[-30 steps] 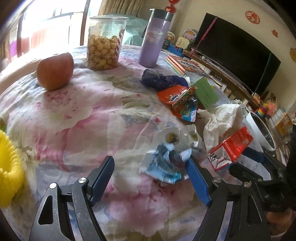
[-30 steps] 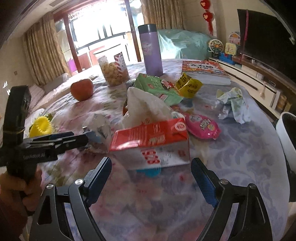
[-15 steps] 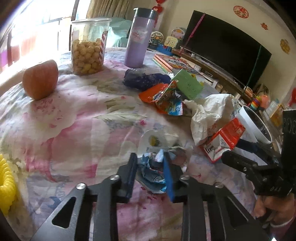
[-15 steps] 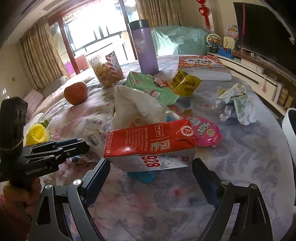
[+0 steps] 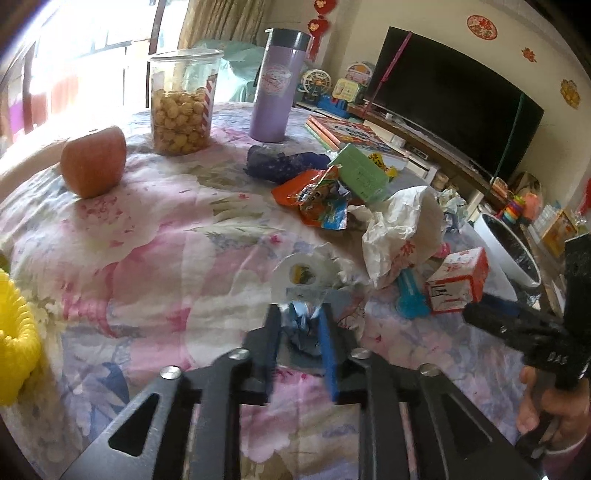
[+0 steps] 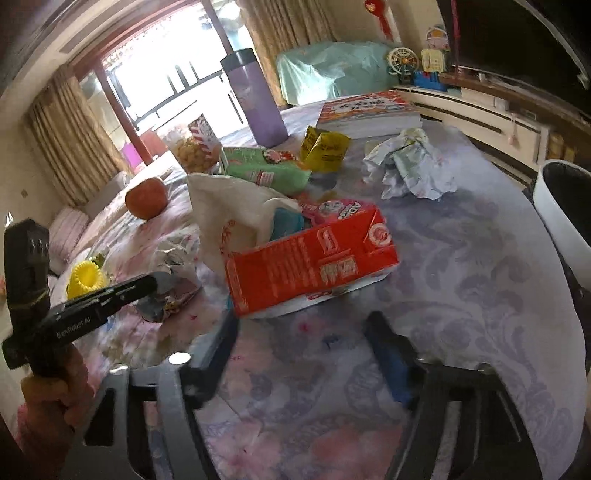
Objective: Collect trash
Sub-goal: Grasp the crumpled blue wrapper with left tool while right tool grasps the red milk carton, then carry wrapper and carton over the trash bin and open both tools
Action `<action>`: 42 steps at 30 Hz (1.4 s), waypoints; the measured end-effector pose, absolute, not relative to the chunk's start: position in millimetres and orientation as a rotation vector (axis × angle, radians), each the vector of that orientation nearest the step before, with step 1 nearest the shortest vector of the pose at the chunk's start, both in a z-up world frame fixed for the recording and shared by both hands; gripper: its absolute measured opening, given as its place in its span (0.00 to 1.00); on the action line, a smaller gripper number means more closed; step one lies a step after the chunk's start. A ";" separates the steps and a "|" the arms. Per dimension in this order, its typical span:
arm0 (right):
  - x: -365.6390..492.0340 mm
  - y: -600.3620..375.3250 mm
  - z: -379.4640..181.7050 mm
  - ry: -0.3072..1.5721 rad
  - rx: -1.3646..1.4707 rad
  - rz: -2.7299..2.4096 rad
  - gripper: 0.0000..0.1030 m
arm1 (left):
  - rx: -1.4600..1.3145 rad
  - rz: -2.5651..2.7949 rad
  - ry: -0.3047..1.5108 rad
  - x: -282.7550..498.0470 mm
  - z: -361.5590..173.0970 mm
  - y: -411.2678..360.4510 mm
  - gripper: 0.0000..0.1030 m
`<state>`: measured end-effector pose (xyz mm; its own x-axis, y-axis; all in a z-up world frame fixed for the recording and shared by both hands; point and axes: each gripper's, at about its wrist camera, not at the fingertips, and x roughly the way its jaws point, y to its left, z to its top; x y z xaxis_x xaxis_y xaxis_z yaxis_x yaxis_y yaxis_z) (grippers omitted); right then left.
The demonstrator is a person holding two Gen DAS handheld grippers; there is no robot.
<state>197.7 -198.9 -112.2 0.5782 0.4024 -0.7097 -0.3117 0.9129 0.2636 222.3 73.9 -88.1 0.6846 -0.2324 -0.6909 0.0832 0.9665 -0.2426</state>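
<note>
bright window [image 6: 173,81] with tan curtains [image 6: 66,147], cream wall [image 5: 424,18], dark television [image 5: 454,99] on a low wooden cabinet [image 5: 436,155].

One apple [image 5: 92,171]. One clear jar of round snacks [image 5: 181,107]. One purple tumbler [image 5: 276,86]. One yellow ribbed ring [image 6: 86,278]. One stack of books [image 6: 369,112]; number of books in it cannot be told. One red-and-white carton [image 6: 310,260]. One green packet [image 6: 264,170]. One yellow wrapper [image 6: 325,147]. One orange snack wrapper [image 5: 317,195]. One dark blue wrapper [image 5: 284,164]. One white plastic bag [image 5: 402,229]. One crumpled paper wad [image 6: 410,166]. One crumpled blue-and-white wrapper [image 5: 301,317]. One white bin [image 5: 506,254]. One pink packet [image 6: 340,208]. Two handheld grippers: left gripper [image 5: 297,319], right gripper [image 6: 301,325].
</note>
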 end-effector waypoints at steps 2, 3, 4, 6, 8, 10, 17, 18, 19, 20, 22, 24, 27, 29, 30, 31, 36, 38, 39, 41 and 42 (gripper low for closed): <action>198.1 -197.6 -107.5 0.843 0.108 0.417 0.81 | -0.187 -0.168 0.800 223.1 -88.7 74.0 0.44; 198.5 -197.0 -105.3 0.836 0.109 0.420 0.83 | -0.185 -0.160 0.805 224.7 -89.6 73.8 0.50; 198.7 -196.7 -103.1 0.826 0.106 0.416 0.85 | -0.185 -0.153 0.809 226.4 -90.4 73.6 0.58; 199.1 -197.0 -100.1 0.811 0.084 0.401 0.87 | -0.189 -0.154 0.815 230.2 -92.2 73.1 0.58; 199.8 -197.3 -100.6 0.813 0.076 0.394 0.88 | -0.192 -0.175 0.830 235.1 -94.6 69.3 0.58; 202.3 -201.7 -103.9 0.836 0.113 0.398 0.89 | -0.180 -0.189 0.835 239.7 -96.2 65.8 0.58; 217.7 -223.0 -124.5 0.934 0.364 0.420 0.89 | -0.145 -0.261 0.840 247.6 -100.6 52.9 0.26; 218.9 -226.4 -124.8 0.928 0.388 0.419 0.88 | -0.142 -0.264 0.839 247.6 -100.7 52.4 0.25; 219.7 -226.8 -124.5 0.925 0.391 0.416 0.86 | -0.140 -0.263 0.836 247.0 -100.5 52.4 0.24; 220.4 -226.9 -124.3 0.923 0.386 0.407 0.77 | -0.140 -0.261 0.833 245.8 -100.5 51.9 0.23; 222.3 -228.3 -126.0 0.927 0.383 0.391 0.52 | -0.139 -0.257 0.829 243.8 -100.0 51.2 0.20; 223.0 -233.6 -127.3 0.923 0.418 0.400 0.48 | -0.137 -0.252 0.824 240.7 -98.9 49.6 0.18; 217.7 -237.0 -122.0 0.897 0.419 0.418 0.43 | -0.133 -0.254 0.818 235.0 -96.5 45.0 0.17; 211.3 -239.8 -116.2 0.871 0.413 0.421 0.40 | -0.133 -0.262 0.813 231.1 -93.5 42.2 0.16; 209.3 -240.8 -114.0 0.864 0.410 0.423 0.40 | -0.134 -0.266 0.809 229.1 -91.8 40.2 0.16; 207.1 -242.1 -111.4 0.858 0.406 0.422 0.39 | -0.134 -0.272 0.805 226.8 -89.7 37.5 0.16; 193.0 -253.9 -96.6 0.800 0.367 0.397 0.37 | -0.126 -0.303 0.785 219.5 -79.5 22.4 0.16; 184.8 -257.5 -86.6 0.755 0.319 0.377 0.37 | -0.126 -0.320 0.779 217.1 -75.5 14.7 0.16; 180.9 -260.1 -82.8 0.737 0.297 0.367 0.37 | -0.127 -0.331 0.778 217.3 -74.3 10.9 0.16; 173.3 -264.3 -75.3 0.705 0.248 0.344 0.37 | -0.131 -0.354 0.779 218.2 -72.4 2.3 0.16; 169.3 -266.8 -71.8 0.687 0.222 0.329 0.37 | -0.131 -0.365 0.778 218.5 -71.3 -2.5 0.16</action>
<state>169.3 -266.8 -71.8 0.7244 0.3682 -0.5828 -0.2233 0.9252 0.3070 218.5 -2.5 -71.3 0.6534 -0.3684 -0.6613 0.2730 0.9295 -0.2480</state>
